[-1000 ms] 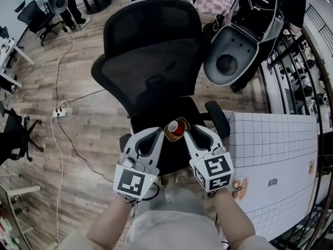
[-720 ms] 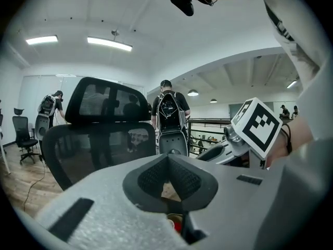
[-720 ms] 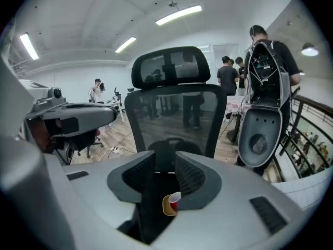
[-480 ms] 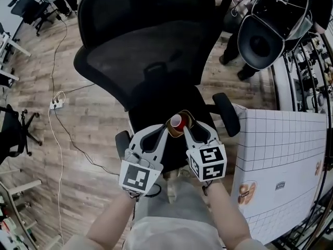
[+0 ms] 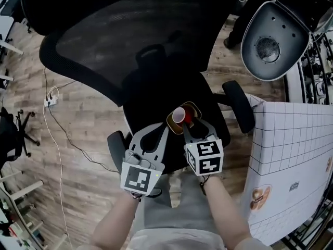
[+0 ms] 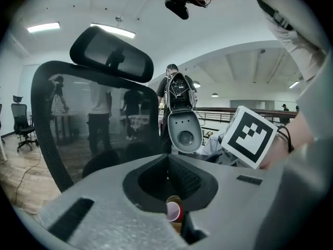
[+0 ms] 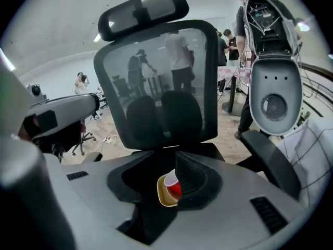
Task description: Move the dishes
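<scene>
Office chair [image 5: 119, 40] beneath red cup [image 5: 178, 114], tan dish [image 5: 194, 109]

A black mesh chair [image 5: 135, 51] fills most of what I see below me, standing on a wood plank floor [image 5: 78, 139]. A white power strip [image 5: 50, 99] lies on the floor to my left, near another black chair [image 5: 11, 134]. A white gridded table [image 5: 291, 134] stands to my right. Strip lights [image 6: 112, 30] glow on the white ceiling [image 6: 218, 35].

Office, mesh chair [image 5: 130, 46], floor power strip [image 5: 51, 100]
</scene>
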Motion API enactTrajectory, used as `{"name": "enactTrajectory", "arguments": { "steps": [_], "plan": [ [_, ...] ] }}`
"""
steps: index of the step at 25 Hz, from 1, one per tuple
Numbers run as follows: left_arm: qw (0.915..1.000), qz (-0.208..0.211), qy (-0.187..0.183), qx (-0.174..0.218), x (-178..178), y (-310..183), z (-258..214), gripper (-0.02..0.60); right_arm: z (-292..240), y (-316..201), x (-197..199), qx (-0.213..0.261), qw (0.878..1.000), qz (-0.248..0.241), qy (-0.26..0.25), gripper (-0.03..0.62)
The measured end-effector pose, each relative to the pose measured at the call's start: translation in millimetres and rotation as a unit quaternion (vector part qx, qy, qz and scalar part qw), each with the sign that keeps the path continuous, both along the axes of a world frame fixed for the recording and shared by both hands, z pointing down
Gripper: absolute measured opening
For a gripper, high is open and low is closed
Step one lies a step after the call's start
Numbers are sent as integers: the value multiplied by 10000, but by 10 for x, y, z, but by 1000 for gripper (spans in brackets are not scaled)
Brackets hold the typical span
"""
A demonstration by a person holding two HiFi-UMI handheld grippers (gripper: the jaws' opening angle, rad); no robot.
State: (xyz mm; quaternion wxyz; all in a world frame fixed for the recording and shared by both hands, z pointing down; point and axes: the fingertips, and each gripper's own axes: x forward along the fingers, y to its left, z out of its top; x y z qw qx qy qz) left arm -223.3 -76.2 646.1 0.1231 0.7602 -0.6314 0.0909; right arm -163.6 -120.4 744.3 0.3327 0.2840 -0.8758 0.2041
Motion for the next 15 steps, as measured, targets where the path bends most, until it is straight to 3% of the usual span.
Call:
{"name": "enactTrajectory", "arguments": {
  "steps": [15],
  "plan": [
    [9981, -38, -106, -611, 35, -129, 1235, 14, 1294, -126, -14, -369, 9979, 258, 459, 109]
  ]
}}
